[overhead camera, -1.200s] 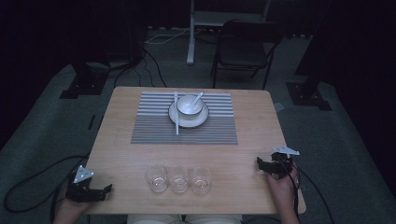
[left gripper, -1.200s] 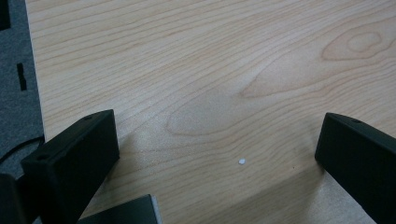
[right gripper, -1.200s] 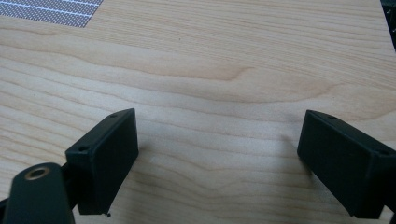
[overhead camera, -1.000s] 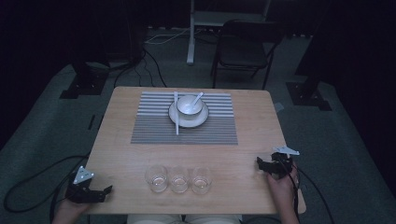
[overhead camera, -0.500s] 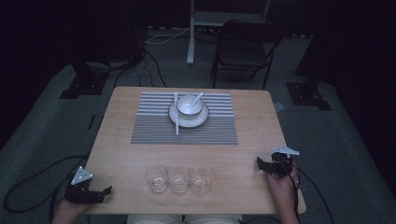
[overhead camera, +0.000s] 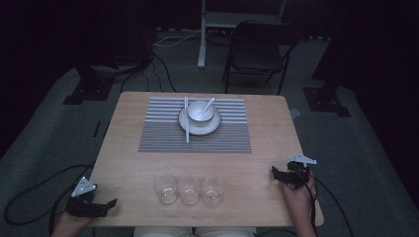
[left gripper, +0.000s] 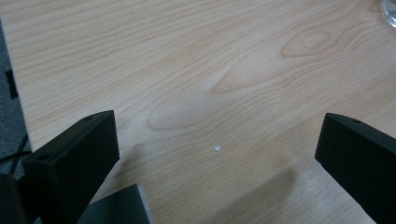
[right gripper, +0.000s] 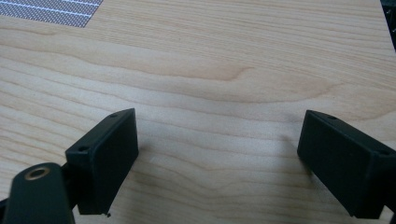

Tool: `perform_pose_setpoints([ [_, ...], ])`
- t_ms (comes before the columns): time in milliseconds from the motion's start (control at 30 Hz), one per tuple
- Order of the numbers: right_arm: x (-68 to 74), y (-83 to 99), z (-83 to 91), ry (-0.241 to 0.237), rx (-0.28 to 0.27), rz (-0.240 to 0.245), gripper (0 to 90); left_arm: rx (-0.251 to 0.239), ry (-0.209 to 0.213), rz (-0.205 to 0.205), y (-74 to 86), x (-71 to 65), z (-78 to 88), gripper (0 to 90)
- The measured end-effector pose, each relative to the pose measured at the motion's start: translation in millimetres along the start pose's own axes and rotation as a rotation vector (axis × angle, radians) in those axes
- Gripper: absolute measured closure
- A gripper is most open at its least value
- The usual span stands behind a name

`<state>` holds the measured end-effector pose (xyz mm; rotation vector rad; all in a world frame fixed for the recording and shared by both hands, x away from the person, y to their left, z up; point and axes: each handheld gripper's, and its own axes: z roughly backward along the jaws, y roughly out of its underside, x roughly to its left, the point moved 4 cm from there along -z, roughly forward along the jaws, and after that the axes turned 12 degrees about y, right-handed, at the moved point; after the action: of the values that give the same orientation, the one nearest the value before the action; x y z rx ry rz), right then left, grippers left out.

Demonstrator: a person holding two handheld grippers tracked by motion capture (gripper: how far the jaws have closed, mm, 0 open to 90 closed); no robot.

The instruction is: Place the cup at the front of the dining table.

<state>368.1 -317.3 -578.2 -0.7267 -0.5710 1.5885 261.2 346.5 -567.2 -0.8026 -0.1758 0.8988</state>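
Bowl (overhead camera: 200, 111) on plate (overhead camera: 213, 127), striped mat (overhead camera: 163, 136); three seemingly empty glasses (overhead camera: 188, 189); left gripper (overhead camera: 101, 205), right gripper (overhead camera: 276, 175) both spread wide.

The table (overhead camera: 148, 163) is pale wood with a clear wavy grain and a smooth, matt face, while the striped mat (overhead camera: 163, 136) on it looks finely woven in the right gripper view. The bowl (overhead camera: 199, 111) and plate (overhead camera: 199, 128) are glossy white, like glazed ceramic, and the three cups (overhead camera: 188, 189) are clear glass. Both the left gripper (left gripper: 217, 154) and the right gripper (right gripper: 219, 154) have matt black jaws that look like plastic, and the floor (overhead camera: 49, 133) looks like grey, rough carpet.
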Motion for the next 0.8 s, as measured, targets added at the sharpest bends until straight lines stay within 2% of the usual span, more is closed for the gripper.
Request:
perform_pose_setpoints([
  [333, 0.0, 0.0, 0.0, 0.000, 0.000, 0.000, 11.8, 0.006, 0.049, -0.043, -10.9, -13.1, 1.1, 0.0],
  [567, 0.0, 0.0, 0.0, 0.000, 0.000, 0.000, 11.8, -0.005, 0.081, -0.057, -17.1, -19.8, 2.3, 0.0],
  [800, -0.1, 0.0, 0.0, 0.000, 0.000, 0.000, 11.8, -0.023, 0.111, -0.096, -29.2, -31.3, 5.0, 0.0],
])
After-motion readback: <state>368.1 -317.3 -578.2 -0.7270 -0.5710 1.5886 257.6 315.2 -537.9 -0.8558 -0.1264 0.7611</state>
